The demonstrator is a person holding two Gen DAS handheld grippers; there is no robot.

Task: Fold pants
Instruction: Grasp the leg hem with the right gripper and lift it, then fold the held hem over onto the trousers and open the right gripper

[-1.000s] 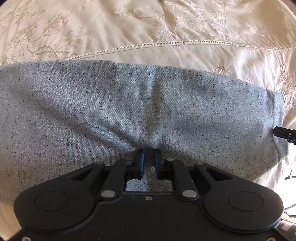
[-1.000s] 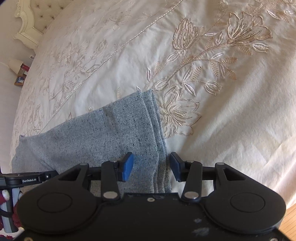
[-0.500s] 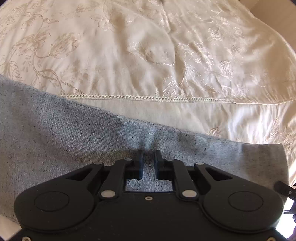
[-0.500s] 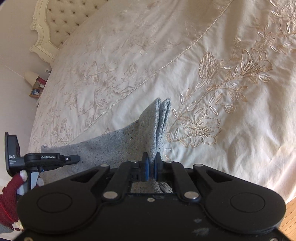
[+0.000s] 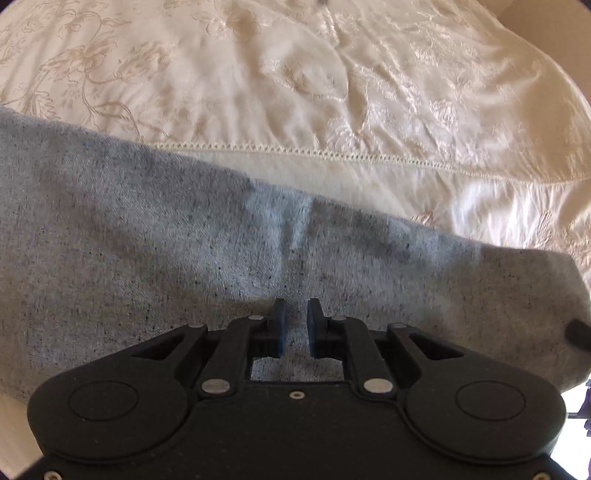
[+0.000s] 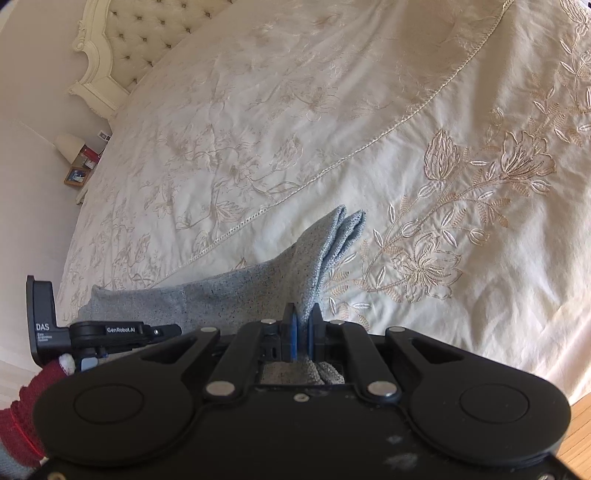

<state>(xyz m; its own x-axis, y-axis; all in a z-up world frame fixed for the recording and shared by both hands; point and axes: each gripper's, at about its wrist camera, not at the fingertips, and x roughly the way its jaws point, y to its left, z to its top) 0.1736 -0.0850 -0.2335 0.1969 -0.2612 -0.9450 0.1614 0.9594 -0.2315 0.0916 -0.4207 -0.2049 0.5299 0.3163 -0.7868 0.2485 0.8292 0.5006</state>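
The grey speckled pants [image 5: 184,251] stretch across the left wrist view above the cream embroidered bedspread [image 5: 332,92]. My left gripper [image 5: 294,328] is shut on the near edge of the pants, with cloth pinched between its nearly closed jaws. In the right wrist view my right gripper [image 6: 302,332] is shut on the leg end of the pants [image 6: 317,254], whose layered hem sticks up past the fingertips. The pants hang lifted between both grippers. The left gripper's body [image 6: 107,332] shows at the left edge of the right wrist view.
The bedspread [image 6: 332,110] covers a large bed with a tufted cream headboard [image 6: 147,33] at the far end. A nightstand with a lamp [image 6: 74,151] stands beside it. Wood floor [image 6: 580,432] shows at the bed's right edge.
My right gripper closed on the pants' leg end and lifted it. Both grippers rose, pulling the pants up off the bedspread; more of the bed shows now.
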